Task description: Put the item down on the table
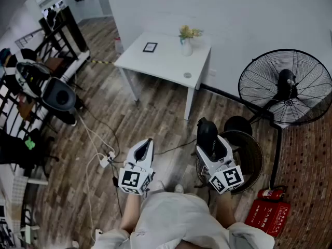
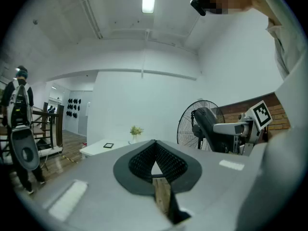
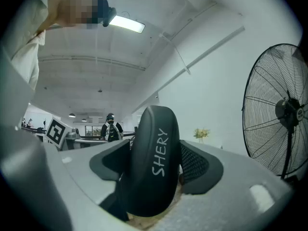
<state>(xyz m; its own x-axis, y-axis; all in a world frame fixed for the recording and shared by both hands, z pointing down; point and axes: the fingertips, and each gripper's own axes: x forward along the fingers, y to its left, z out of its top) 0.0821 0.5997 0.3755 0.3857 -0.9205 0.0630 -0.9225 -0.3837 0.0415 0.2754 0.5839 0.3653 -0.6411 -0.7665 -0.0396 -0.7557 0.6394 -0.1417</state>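
far left, head view: dark railings point(image 1: 54, 43) and grey-black equipment point(image 1: 58, 95), with a white power strip point(image 1: 106, 160) and cables on the wood floor. only the left gripper view shows a person with a backpack point(image 2: 18, 100) standing there; the right gripper view has that person tiny and far off.

left gripper point(image 1: 150, 140): held level in front of the person. its own view shows the jaws clenched tip to tip with nothing between them. the head view only shows the white shell and the marker cube, not the pads.

middle, far: white table point(image 1: 166, 61) against the wall, with a small dark frame point(image 1: 150, 47) and a vase of yellow flowers point(image 1: 186, 39) on it. both gripper views get the flowers, but only the left one gets the tabletop and frame.

right gripper point(image 1: 210, 145): level, just right of the left one. its jaws stand wide, grasping a black item point(image 3: 154, 162) that stands upright between them. the right gripper view reads white "shery" print on it. the head view shows it only as a dark rounded lump at the jaw end, with no print. the item is up in the air, near the person and well apart from the table.

right: a dark round basket-like thing point(image 1: 253, 157) on the floor beside the right gripper, head view only. big black standing fan point(image 1: 285, 86) is in all three views. red fire extinguisher point(image 1: 271, 193) lies near right on the brick-pattern floor, head view only.
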